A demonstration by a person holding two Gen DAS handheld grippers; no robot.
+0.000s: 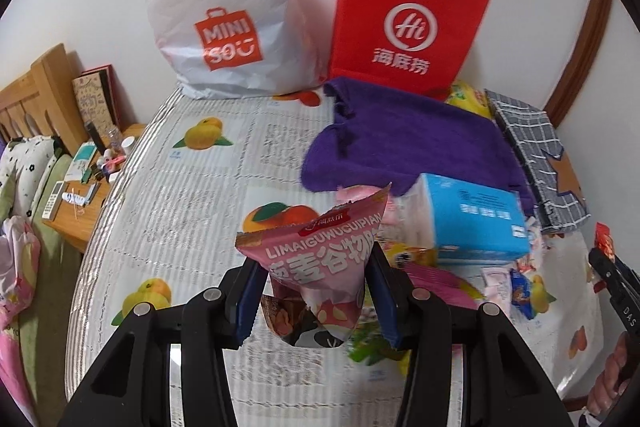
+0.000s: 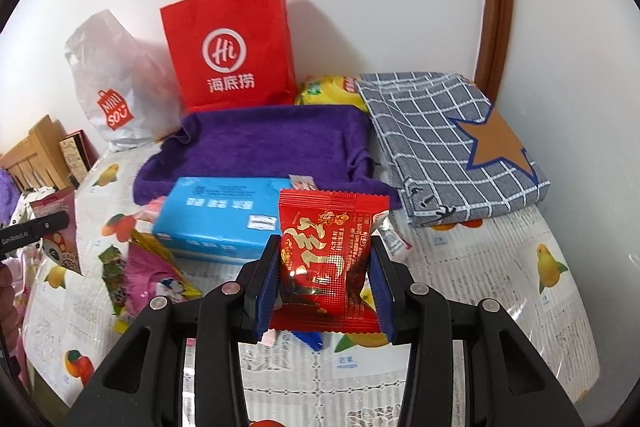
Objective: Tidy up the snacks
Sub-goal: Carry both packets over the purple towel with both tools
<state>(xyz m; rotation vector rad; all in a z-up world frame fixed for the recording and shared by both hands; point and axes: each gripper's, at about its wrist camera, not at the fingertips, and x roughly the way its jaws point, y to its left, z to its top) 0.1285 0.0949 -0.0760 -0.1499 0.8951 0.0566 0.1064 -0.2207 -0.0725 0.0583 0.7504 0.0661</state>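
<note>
Little has been sorted so far, I'd say: loose packets [image 2: 148, 267] lie scattered on the worktop [image 1: 192, 187] around the blue box [image 1: 476, 223], and the white carrier bag [image 1: 216, 23] and red paper bag [image 1: 404, 23] stand at the back by the wall, with the purple towel [image 1: 400, 143] in front of them. Starting from the left, the left claw [image 1: 316, 291] is clamped on a pink cereal-crisp pouch [image 1: 320, 259], held upright clear of the worktop and angled downward. To the right, the right claw [image 2: 326, 283] pinches a red sachet [image 2: 328, 255], lifted above the clutter and tilted down too. Both snacks are in the air, not yet placed anywhere.
</note>
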